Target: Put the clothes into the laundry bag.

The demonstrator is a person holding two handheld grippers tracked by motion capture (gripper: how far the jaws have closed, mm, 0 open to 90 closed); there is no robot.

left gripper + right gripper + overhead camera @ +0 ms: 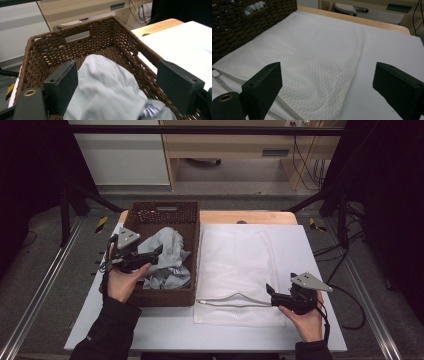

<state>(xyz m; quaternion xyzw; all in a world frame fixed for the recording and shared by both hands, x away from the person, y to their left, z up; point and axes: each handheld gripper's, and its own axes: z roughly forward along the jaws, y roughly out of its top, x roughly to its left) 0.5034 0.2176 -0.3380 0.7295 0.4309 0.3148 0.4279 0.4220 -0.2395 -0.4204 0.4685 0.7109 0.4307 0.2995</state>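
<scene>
High view. Left claw (156, 251): jaws spread, tips over the near half of the brown wicker basket (186, 296), directly above the grey garment (167, 252) heaped inside; no cloth between the jaws yet. Right claw (270, 291): jaws spread, hovering at the near right corner of the white mesh laundry bag (235, 262), its tip just beside the zipper (231, 300) that curves along the bag's near edge. The bag lies flat on the tabletop (320, 270), touching the basket's right wall.

Left gripper view. Left claw (117, 85): both pads wide apart, the garment (105, 87) bulging up between and just ahead of them. A striped patch of fabric (151, 110) sits close to the right pad. The basket wall (50, 50) rises beyond.

Right gripper view. Right claw (327, 87): pads wide apart, mesh bag (312, 55) spread ahead and under them; zipper tape (284, 103) runs by the left pad. Basket (242, 22) stands off to the far left.

Handling note, by judgement: the step appears to be taking the garment for bagging. Lower the left claw so the pads straddle a thick fold, then close fully; a shallow pinch risks slipping. Lift clear of the wicker rim. The right claw would best take the bag's upper layer near the zipper opening, not both layers.
</scene>
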